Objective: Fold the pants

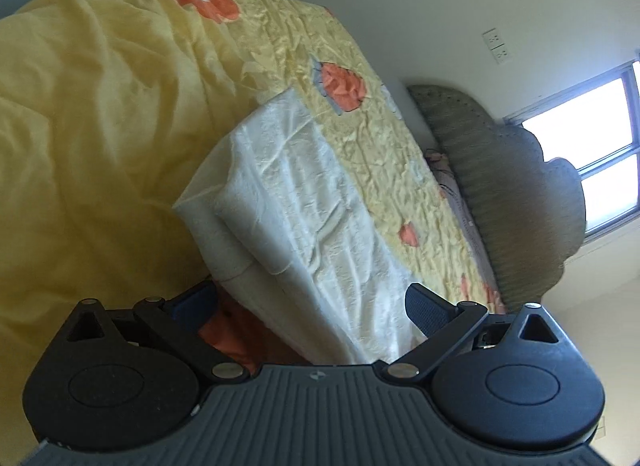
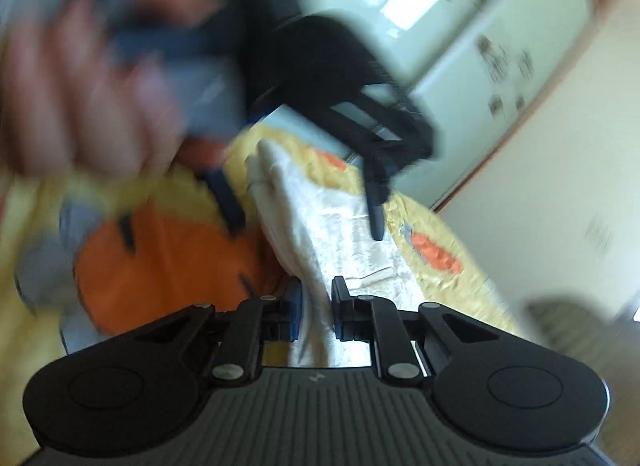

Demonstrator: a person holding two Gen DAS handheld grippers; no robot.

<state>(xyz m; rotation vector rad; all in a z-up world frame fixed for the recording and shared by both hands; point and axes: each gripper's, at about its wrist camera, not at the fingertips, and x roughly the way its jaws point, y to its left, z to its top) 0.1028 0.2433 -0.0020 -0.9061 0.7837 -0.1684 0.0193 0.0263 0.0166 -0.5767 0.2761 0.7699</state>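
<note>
White crinkled pants (image 1: 320,193) lie folded in a long strip on a yellow bedspread (image 1: 100,105) with orange flowers. My left gripper (image 1: 310,306) is open wide, with the near end of the pants between its fingers and the pads off the cloth. The right wrist view shows the pants (image 2: 328,225) running away from the camera. My right gripper (image 2: 317,306) is shut on their near edge, white cloth pinched between the pads. Beyond it the left gripper (image 2: 304,213) hangs over the pants, blurred, held in a person's hand (image 2: 80,85).
A grey-green padded headboard (image 1: 500,185) stands at the far end of the bed under a bright window (image 1: 592,117). The bedspread (image 2: 160,266) bunches into a high mound on the left. A white wall with sockets (image 1: 496,45) lies beyond the bed.
</note>
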